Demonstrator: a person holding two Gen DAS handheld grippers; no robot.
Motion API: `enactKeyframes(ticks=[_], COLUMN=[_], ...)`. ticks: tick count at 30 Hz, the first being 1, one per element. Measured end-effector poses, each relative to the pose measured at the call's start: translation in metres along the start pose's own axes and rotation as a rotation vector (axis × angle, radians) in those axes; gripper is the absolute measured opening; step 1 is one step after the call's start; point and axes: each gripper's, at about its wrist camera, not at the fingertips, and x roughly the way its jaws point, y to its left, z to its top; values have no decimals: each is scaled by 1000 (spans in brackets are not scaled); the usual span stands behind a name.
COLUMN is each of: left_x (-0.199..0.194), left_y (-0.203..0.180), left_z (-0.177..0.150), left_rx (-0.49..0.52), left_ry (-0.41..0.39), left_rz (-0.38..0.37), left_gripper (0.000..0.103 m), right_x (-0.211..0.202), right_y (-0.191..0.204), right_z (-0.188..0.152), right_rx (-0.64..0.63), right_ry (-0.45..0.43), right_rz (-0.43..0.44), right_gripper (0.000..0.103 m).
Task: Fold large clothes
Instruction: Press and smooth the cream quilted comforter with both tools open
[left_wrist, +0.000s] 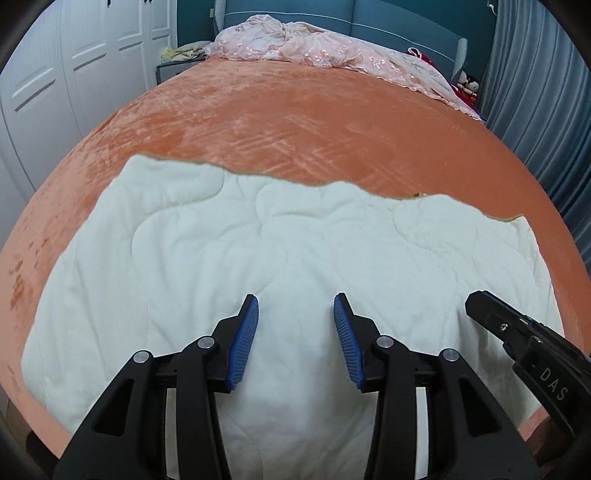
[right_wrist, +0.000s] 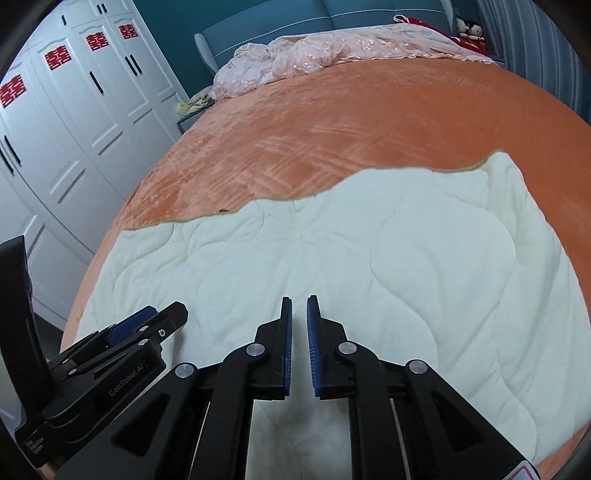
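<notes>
Two grippers hover over a white quilted blanket (left_wrist: 280, 254) spread flat on the near part of the orange bed (left_wrist: 295, 122). Left gripper (left_wrist: 295, 306) has its fingers wide apart; right gripper (right_wrist: 299, 306) shows fingers narrowly apart, holding nothing.

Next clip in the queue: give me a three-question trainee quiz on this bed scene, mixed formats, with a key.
1. True or false: the left gripper grips the white quilt.
2. Which gripper's fingers stand wider apart? A) left B) right
3. Fill in: the quilt lies on an ______ bed cover.

Key: 1 false, its fingers are open with nothing between them. 2 A. 3 orange.
</notes>
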Motion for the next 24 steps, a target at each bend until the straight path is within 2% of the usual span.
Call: enactKeyframes(ticks=[4, 9, 14, 24], left_x=[5, 16, 21, 22], left_y=[-2, -4, -15, -18], left_z=[-16, -24, -34, -35], left_rx=[7, 35, 94, 112], left_ry=[-6, -17, -57, -59], left_rz=[38, 65, 128, 145], left_gripper=[41, 43, 43, 43], right_x=[15, 30, 35, 36], right_y=[-5, -5, 2, 7], right_z=[-17, -26, -38, -40], right_rx=[10, -18, -96, -153], right_ry=[34, 16, -24, -27], right_rz=[-14, -38, -84, -115], right_gripper=[9, 5, 4, 4])
